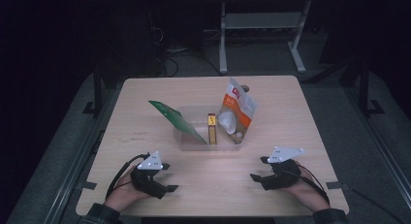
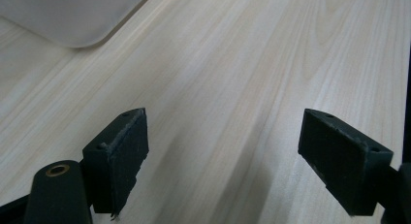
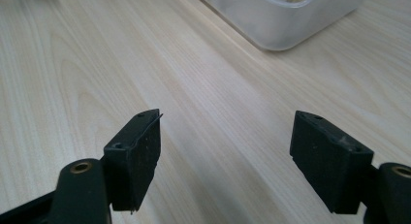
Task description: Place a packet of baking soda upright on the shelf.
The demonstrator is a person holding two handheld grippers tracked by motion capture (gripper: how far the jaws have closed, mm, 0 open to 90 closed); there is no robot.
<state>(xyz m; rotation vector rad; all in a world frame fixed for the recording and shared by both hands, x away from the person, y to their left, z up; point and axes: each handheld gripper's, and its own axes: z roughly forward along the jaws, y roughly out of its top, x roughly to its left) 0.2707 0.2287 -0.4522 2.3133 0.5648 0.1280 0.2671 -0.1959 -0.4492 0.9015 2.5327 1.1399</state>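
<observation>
A clear plastic bin (image 1: 194,142) stands at the middle of the wooden table (image 1: 145,103). In it a green packet (image 1: 175,119) leans to the left, a small yellow box (image 1: 212,128) stands upright, and an orange and white pouch (image 1: 236,111) leans at the right. My left gripper (image 1: 169,177) rests low near the front left, open, with bare wood between its jaws (image 2: 224,132). My right gripper (image 1: 258,168) sits at the front right, open too, nothing between its jaws (image 3: 228,132). A corner of the bin (image 2: 72,15) lies ahead of the left gripper, and another corner of the bin (image 3: 281,15) ahead of the right.
Bare wood stretches between the two grippers and the bin. The table's front edge (image 1: 213,215) runs just behind the hands. Beyond the far edge stand a grey metal stand (image 1: 261,25) and cables on a dark floor.
</observation>
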